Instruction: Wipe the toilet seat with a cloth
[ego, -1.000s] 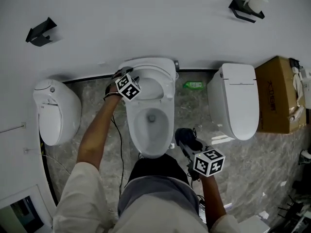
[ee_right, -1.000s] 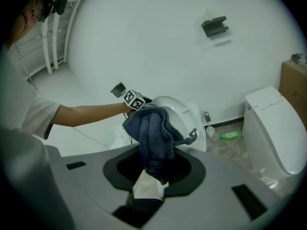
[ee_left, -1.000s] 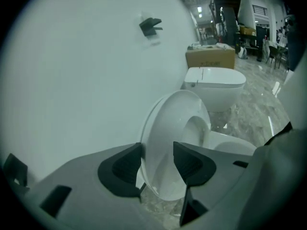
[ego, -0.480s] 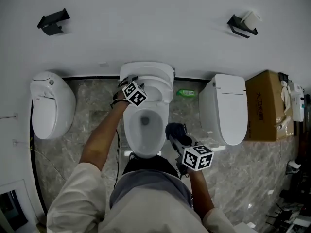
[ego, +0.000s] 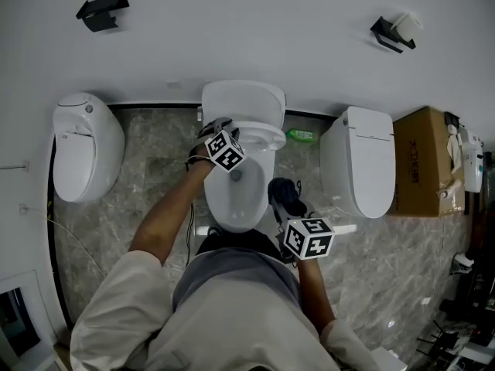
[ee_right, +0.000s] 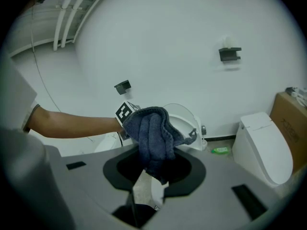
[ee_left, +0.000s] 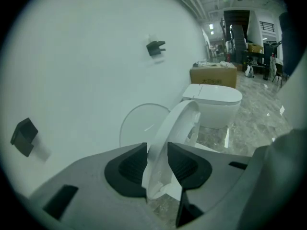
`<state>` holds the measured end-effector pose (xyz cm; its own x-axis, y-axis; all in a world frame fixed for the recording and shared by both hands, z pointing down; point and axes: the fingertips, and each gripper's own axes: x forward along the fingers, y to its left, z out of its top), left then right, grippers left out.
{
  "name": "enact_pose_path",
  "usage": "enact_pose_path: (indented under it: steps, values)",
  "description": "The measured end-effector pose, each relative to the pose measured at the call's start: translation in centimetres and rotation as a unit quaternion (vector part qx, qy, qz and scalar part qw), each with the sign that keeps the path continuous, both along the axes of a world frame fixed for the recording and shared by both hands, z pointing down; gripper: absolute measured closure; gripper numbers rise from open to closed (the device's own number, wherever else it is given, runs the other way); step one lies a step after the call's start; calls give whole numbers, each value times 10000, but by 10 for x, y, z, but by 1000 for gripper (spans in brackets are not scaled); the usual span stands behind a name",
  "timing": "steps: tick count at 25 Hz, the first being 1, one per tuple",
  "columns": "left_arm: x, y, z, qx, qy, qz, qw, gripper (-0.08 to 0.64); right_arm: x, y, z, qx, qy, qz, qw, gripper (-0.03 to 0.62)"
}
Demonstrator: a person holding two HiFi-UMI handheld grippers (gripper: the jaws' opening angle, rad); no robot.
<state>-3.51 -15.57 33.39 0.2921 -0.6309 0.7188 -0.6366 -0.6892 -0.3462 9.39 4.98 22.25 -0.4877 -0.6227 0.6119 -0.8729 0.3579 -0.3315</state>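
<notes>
Pinching the seat [ee_left: 181, 121] at its rim, the left gripper [ee_left: 157, 163] has just been closing its jaws. Both dark pads now sit against the white edge, one on each side. The seat stands tilted, partway between the bowl [ego: 236, 199] and the lid [ee_left: 136, 126], which is upright against the wall [ego: 247, 29]. In the head view this gripper reaches in from the bowl's left side, its cube [ego: 227, 151] over the rear left rim.

The right gripper [ee_right: 154, 167] is clamped on a dark blue cloth [ee_right: 152, 131] — bunched and folded, sticking up out of the jaws with a loose end hanging below them. In the head view the cloth sits just beside the bowl's right rim, apart from the seat and lower in frame than the left gripper. Whether it touches the bowl I cannot tell. Seen along the right gripper, the cloth covers the seat's left part — the left forearm [ee_right: 72, 126] and cube show just beside it.
</notes>
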Motion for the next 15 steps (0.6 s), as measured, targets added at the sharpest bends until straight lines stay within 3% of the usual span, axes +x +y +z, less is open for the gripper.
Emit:
enact_pose_path:
  steps: [5,15]
  values:
    - [3,34,1,4,85,18,10000,442,-6,22,0,-44,-16,-18,10000,495]
    - [12,129,23,-145,-27,529,9985,436,1,61,10,-239,-5,58,9997,495]
